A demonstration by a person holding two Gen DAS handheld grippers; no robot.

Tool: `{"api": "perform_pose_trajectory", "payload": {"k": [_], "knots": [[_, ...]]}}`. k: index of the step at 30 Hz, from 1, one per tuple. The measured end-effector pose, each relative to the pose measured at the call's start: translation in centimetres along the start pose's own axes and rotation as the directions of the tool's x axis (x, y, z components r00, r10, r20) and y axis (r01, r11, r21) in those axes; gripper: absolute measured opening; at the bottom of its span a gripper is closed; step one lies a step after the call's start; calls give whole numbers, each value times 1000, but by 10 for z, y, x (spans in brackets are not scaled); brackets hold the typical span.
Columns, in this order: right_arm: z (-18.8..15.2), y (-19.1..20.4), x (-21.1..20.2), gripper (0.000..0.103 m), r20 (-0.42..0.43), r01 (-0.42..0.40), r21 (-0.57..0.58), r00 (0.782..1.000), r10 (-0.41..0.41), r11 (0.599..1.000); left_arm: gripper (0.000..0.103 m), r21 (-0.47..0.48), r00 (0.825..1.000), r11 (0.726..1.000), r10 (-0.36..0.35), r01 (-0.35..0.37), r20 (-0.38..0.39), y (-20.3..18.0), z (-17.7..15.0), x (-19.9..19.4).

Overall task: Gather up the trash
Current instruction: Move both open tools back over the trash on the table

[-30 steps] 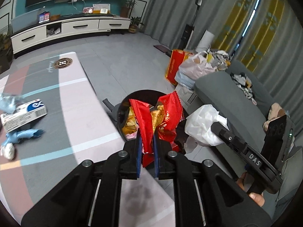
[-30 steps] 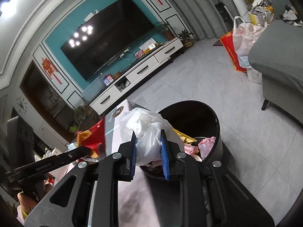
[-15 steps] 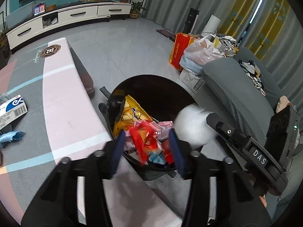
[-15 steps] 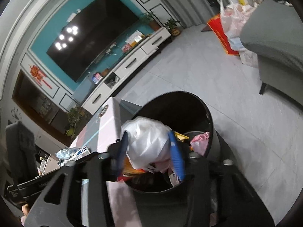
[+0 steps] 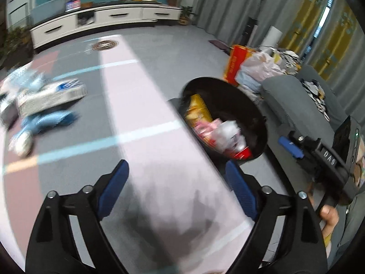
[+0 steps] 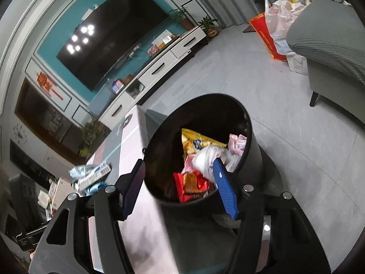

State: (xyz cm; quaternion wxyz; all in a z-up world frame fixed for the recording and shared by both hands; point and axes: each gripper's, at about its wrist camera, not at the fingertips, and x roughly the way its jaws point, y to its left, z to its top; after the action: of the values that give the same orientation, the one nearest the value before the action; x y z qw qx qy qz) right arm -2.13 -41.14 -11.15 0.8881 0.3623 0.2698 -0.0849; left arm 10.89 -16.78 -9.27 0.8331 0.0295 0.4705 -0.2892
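The white plastic bag (image 6: 208, 157) is lying in the black trash bin (image 6: 251, 141) on top of a red snack wrapper (image 6: 190, 183) and a yellow chip bag (image 6: 194, 142). The right gripper (image 6: 179, 188) is opening over the bin with nothing pressed between its pads; one blue pad is sitting just at the bag and could be snagging it on withdrawal. The left gripper (image 5: 174, 190) is also opening, empty, over the table (image 5: 141, 105). Remaining trash, a white carton (image 5: 49, 94) and blue wrappers (image 5: 48, 118), is lying well apart; the blurred view is risking a misjudged reach.
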Motion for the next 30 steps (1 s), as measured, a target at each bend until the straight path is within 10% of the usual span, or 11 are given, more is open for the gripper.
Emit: {"api": "perform_pose_trajectory", "payload": {"k": [16, 30], "knots": [[-42, 105, 5, 64, -136, -62, -254, 990, 28, 965, 91, -332, 968, 911, 248, -245, -36, 153, -108, -102], [-78, 192, 35, 65, -229, -121, -456, 973, 15, 882, 92, -416, 967, 885, 251, -211, 44, 195, -132, -125]]}}
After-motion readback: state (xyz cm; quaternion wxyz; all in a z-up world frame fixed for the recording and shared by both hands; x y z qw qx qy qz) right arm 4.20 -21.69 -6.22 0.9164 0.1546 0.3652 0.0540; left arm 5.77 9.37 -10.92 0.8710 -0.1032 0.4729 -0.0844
